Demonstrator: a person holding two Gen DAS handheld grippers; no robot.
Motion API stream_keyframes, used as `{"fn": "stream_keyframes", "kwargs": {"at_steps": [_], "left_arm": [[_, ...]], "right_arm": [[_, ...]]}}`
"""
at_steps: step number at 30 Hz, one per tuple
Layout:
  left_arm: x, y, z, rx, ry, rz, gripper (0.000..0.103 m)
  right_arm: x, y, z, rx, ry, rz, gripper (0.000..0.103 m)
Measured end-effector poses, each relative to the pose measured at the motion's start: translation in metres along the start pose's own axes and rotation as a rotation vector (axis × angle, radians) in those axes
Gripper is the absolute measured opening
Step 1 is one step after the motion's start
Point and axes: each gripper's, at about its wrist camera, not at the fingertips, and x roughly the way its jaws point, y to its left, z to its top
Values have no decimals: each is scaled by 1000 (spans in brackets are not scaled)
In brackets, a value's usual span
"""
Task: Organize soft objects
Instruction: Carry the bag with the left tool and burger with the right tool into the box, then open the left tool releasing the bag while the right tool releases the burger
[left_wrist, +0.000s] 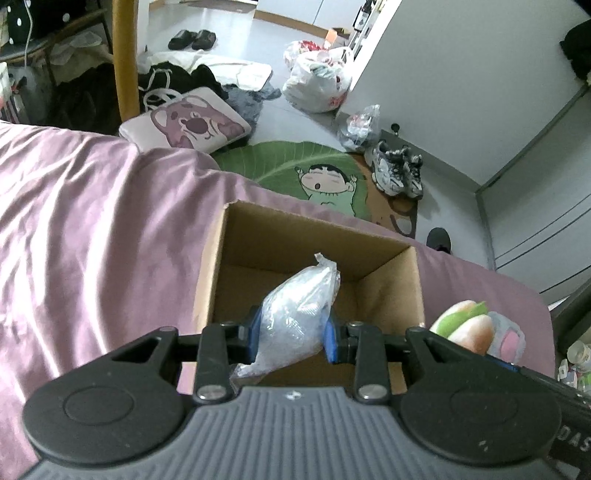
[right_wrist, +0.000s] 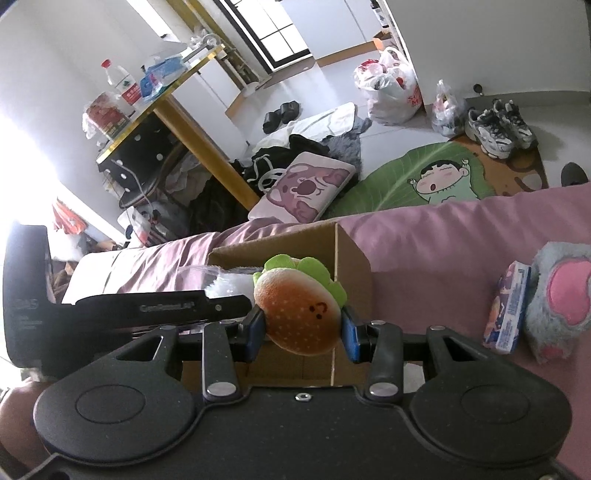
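Note:
An open cardboard box (left_wrist: 391, 284) stands on the pink bedsheet (left_wrist: 92, 229). My left gripper (left_wrist: 293, 334) is shut on a clear plastic bag (left_wrist: 295, 314) with something white inside, held over the box's near side. My right gripper (right_wrist: 303, 330) is shut on a plush hamburger (right_wrist: 301, 314) with a green lettuce frill, right beside the box (right_wrist: 351, 258). In the left wrist view the plush hamburger (left_wrist: 465, 325) shows at the box's right. The left gripper's black body crosses the right wrist view at the left.
A tissue pack (right_wrist: 508, 310) and a grey-and-pink plush paw (right_wrist: 561, 291) lie on the sheet to the right. Off the bed are a purple cushion (left_wrist: 188, 122), a green cartoon rug (left_wrist: 314, 173), sneakers (left_wrist: 399, 170), plastic bags (left_wrist: 321, 79) and a yellow-legged table (right_wrist: 173, 74).

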Motion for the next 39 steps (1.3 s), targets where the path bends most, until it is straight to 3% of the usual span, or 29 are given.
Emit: {"fn": "stream_keyframes", "kwargs": {"at_steps": [9, 18, 37, 39], "left_arm": [[29, -8, 10, 43, 17, 52, 33], [24, -2, 21, 21, 30, 64, 38], [-29, 32, 9, -88, 26, -53, 40], [-36, 35, 7, -97, 21, -52, 48]], "right_arm": [[9, -6, 5, 26, -7, 5, 42], [16, -3, 8, 22, -15, 17, 43], [53, 22, 10, -16, 28, -24, 43], [56, 24, 9, -24, 26, -37, 45]]}}
